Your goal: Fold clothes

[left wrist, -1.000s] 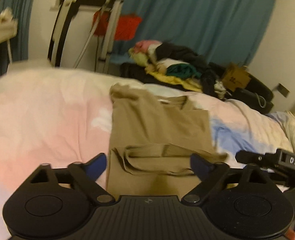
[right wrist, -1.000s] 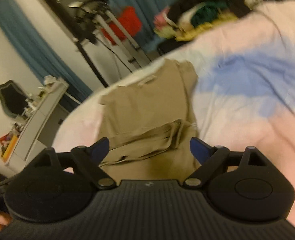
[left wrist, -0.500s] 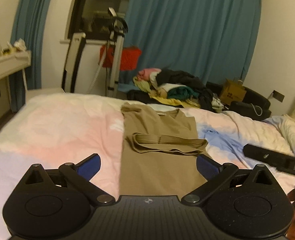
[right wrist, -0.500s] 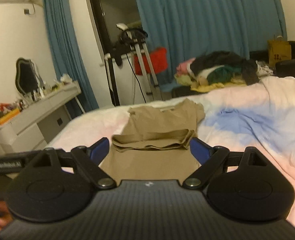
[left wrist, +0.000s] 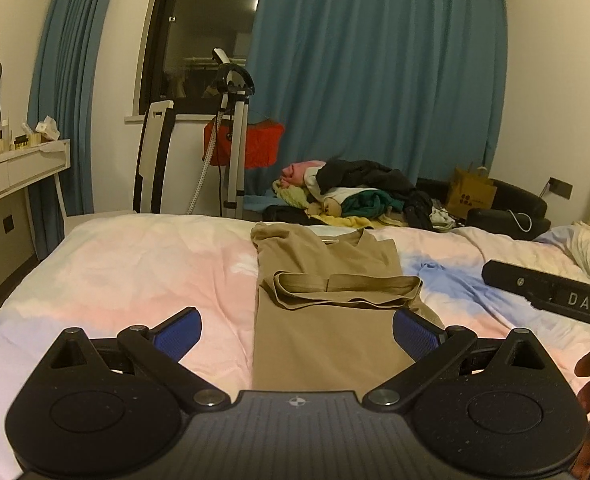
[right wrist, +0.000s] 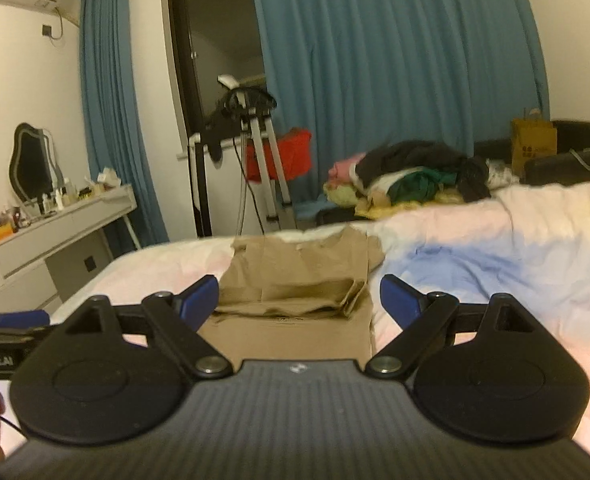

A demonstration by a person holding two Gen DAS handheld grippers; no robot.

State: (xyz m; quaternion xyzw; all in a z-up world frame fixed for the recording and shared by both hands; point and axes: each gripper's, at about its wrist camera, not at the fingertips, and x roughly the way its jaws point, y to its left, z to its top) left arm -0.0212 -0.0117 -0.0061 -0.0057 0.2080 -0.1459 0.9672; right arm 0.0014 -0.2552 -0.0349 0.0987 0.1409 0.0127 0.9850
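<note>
A tan garment (left wrist: 327, 300) lies flat on the bed, folded into a long strip with its sleeves laid across the middle; it also shows in the right wrist view (right wrist: 295, 280). My left gripper (left wrist: 297, 330) is open and empty, held back above the garment's near end. My right gripper (right wrist: 299, 300) is open and empty, also above the near end. The right gripper's body (left wrist: 551, 296) shows at the right edge of the left wrist view.
The bed (left wrist: 115, 280) has a pink, white and blue cover. A pile of clothes (left wrist: 359, 196) lies beyond the far edge. A garment steamer stand (left wrist: 235, 148) and a chair (left wrist: 155, 160) stand behind; a dresser (left wrist: 11, 176) is at left.
Both grippers pulled back and rose away from the garment and levelled out. The garment looks smaller and farther off. It has stayed as it lay.
</note>
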